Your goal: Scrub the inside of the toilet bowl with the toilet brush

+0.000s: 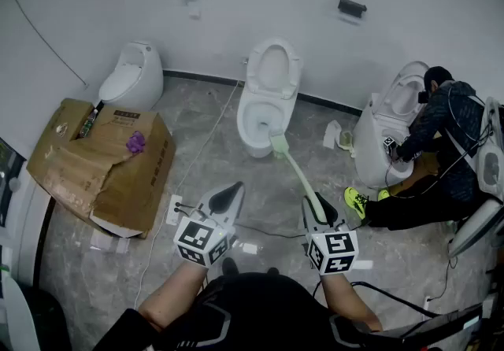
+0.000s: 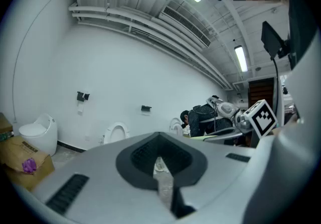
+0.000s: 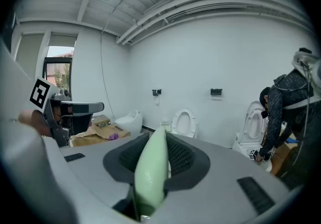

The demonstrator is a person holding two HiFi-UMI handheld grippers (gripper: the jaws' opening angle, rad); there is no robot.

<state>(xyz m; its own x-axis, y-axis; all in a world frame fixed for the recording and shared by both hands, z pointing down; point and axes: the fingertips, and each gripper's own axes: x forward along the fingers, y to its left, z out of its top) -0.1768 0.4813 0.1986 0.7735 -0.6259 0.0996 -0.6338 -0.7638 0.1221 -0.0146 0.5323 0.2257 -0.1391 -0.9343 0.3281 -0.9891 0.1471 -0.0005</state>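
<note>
A white toilet (image 1: 268, 97) stands against the far wall with its lid and seat up, the bowl (image 1: 262, 118) open. My right gripper (image 1: 317, 208) is shut on the handle of a pale green toilet brush (image 1: 295, 167). The brush slants up and left, and its head (image 1: 279, 143) is at the bowl's front rim, outside it. In the right gripper view the green handle (image 3: 152, 168) runs between the jaws toward the toilet (image 3: 184, 121). My left gripper (image 1: 224, 198) hangs over the floor left of the brush, shut and empty. Its view shows the toilet (image 2: 116, 131) far off.
A crushed cardboard box (image 1: 102, 157) lies at the left, with a second toilet (image 1: 134, 78) behind it. A person (image 1: 441, 145) crouches at a third toilet (image 1: 386, 129) on the right. Cables and a power strip (image 1: 175, 208) lie on the marble floor near me.
</note>
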